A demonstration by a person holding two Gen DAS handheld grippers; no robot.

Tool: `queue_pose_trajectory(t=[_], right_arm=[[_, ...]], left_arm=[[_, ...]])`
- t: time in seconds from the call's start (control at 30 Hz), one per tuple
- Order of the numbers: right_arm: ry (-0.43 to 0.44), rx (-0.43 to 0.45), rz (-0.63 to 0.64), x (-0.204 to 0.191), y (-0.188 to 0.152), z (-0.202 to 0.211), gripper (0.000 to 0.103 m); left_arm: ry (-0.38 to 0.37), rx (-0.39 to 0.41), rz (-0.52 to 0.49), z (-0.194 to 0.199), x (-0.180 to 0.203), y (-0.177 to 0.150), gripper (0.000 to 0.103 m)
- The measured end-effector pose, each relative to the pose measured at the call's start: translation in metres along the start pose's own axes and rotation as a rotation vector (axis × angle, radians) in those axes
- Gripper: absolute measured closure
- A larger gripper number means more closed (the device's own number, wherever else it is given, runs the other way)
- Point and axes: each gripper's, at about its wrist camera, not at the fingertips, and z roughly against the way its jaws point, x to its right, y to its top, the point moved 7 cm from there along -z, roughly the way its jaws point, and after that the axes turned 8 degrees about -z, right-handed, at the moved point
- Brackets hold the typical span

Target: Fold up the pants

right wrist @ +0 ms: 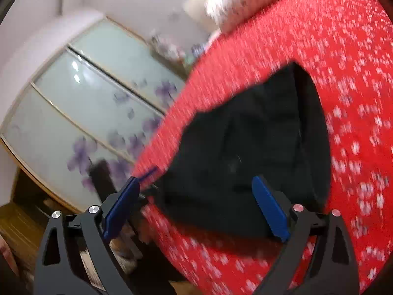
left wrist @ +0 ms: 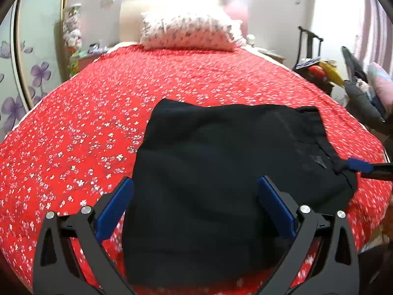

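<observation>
Black pants lie folded into a compact block on the red flowered bedspread. My left gripper is open, its blue fingers standing either side of the pants' near part, just above the cloth. My right gripper is open and empty, over the pants near the bed's edge; this view is tilted and blurred. In the left wrist view a blue fingertip of the right gripper touches the pants' right edge.
A flowered pillow lies at the bed's head. A wardrobe with purple flower doors stands left of the bed. A cluttered chair and bags stand at the right. The bed's edge drops to the wooden floor.
</observation>
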Motion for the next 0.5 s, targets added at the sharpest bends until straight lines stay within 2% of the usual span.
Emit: queue_pose_trajectory(t=[0.03, 0.1, 0.17, 0.3, 0.4, 0.43, 0.5], right_arm=[[-0.027, -0.026, 0.001, 0.005, -0.005, -0.004, 0.008], [-0.017, -0.018, -0.004, 0.009, -0.007, -0.003, 0.008], [0.001, -0.011, -0.036, 0.012, -0.005, -0.001, 0.008], [0.007, 0.009, -0.041, 0.011, 0.000, 0.002, 0.008], [-0.011, 0.153, -0.033, 0.010, 0.018, 0.024, 0.008], [-0.042, 0.222, -0.060, 0.018, 0.027, 0.034, 0.008], [-0.112, 0.271, -0.144, 0.041, 0.039, 0.042, 0.009]], left_arm=[[-0.015, -0.013, 0.001, -0.002, 0.001, -0.002, 0.002], [-0.069, -0.116, 0.055, -0.023, -0.003, -0.018, 0.002], [-0.086, -0.091, 0.080, -0.025, -0.006, -0.016, 0.002], [-0.085, -0.096, 0.100, -0.027, -0.007, -0.013, 0.002], [-0.096, -0.080, 0.117, -0.023, -0.010, -0.011, 0.002], [-0.106, -0.072, 0.129, -0.020, -0.013, -0.009, 0.002], [-0.133, -0.037, 0.184, -0.014, -0.022, -0.008, 0.002]])
